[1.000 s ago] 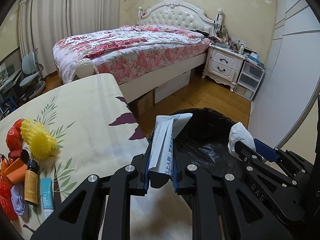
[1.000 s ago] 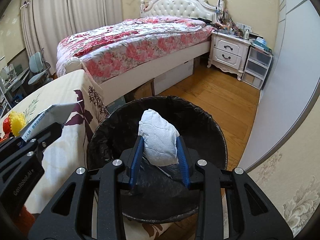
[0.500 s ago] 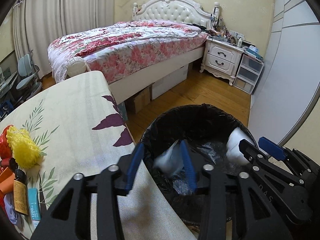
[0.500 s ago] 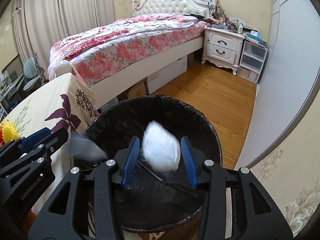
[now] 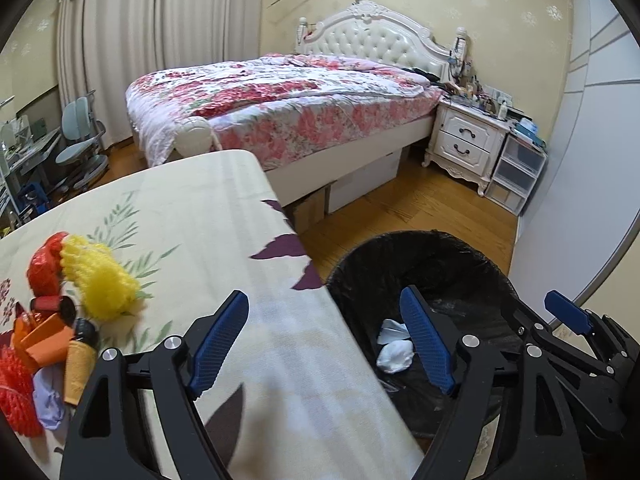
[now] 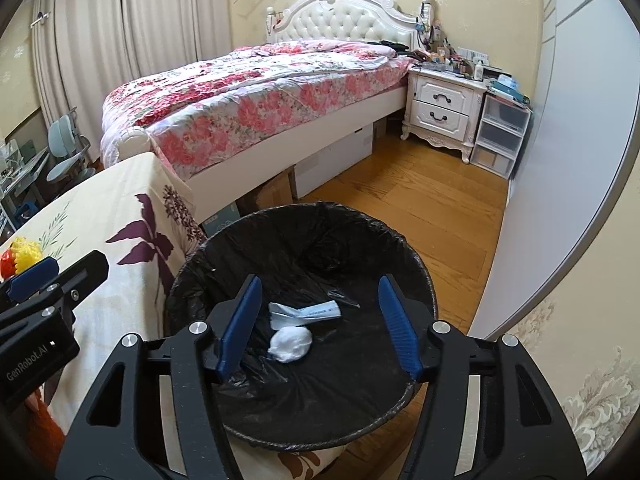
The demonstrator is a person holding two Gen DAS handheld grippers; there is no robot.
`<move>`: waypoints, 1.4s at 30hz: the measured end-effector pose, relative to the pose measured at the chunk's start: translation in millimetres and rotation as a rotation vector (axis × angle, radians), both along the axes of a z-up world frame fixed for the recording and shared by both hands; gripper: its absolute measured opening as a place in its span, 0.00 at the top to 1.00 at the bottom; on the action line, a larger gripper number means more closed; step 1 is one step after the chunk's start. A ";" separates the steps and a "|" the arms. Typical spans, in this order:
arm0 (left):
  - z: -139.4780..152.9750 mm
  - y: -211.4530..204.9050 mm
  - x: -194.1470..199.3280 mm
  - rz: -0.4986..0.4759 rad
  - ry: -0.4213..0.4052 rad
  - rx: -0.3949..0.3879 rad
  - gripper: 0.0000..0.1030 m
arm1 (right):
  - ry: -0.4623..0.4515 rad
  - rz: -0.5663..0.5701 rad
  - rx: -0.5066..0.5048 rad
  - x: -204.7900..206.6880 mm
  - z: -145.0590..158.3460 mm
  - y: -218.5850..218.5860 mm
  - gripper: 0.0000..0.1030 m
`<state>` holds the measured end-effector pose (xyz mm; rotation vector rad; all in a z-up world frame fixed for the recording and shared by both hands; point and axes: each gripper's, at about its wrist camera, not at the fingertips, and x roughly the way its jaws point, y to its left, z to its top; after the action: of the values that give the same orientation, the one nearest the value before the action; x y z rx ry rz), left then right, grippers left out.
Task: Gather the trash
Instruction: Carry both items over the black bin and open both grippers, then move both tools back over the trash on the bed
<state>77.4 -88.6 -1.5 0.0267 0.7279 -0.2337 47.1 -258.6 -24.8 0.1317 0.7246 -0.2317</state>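
Note:
A black-lined trash bin (image 6: 416, 264) stands on the floor beside the table; it also shows in the left wrist view (image 5: 440, 248). A white crumpled wad (image 6: 291, 343) and a flattened white-blue wrapper (image 6: 308, 313) lie on its bottom; both also show in the left wrist view, the wad (image 5: 395, 355) and the wrapper (image 5: 392, 330). My right gripper (image 6: 319, 324) is open and empty above the bin. My left gripper (image 5: 326, 340) is open and empty over the table's edge next to the bin. More trash lies on the table at the left: yellow foam net (image 5: 98, 282), red net (image 5: 42, 266), small bottles (image 5: 80, 356).
The table (image 5: 192, 224) carries a cream floral cloth. A bed (image 5: 288, 108), a white nightstand (image 5: 466, 144) and plastic drawers (image 5: 520, 172) stand behind on the wooden floor (image 6: 420, 200). A white wall panel (image 6: 560, 160) is at the right. Desk chairs (image 5: 80, 144) stand far left.
Both grippers opened. The wrapper fell from the left one and the white wad from the right one into the bin. The left gripper has swung left toward the table.

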 end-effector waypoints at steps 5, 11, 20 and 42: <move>9.1 27.7 -12.8 0.054 -0.015 0.007 0.24 | -0.011 0.047 0.003 -6.6 7.4 20.9 0.41; 14.1 66.2 -32.7 0.134 -0.016 0.012 0.24 | -0.014 0.119 0.015 -13.9 12.7 54.9 0.41; 14.5 124.8 -66.6 0.248 -0.013 0.020 0.24 | -0.003 0.241 0.027 -25.9 12.0 111.7 0.41; -6.6 221.7 -95.1 0.434 0.040 0.008 0.24 | 0.028 0.431 0.004 -38.2 11.1 202.9 0.41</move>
<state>-17.7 133.2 -8.0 -0.1279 0.7562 0.1839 8.8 -55.7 -13.7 -0.0256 0.7630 0.1797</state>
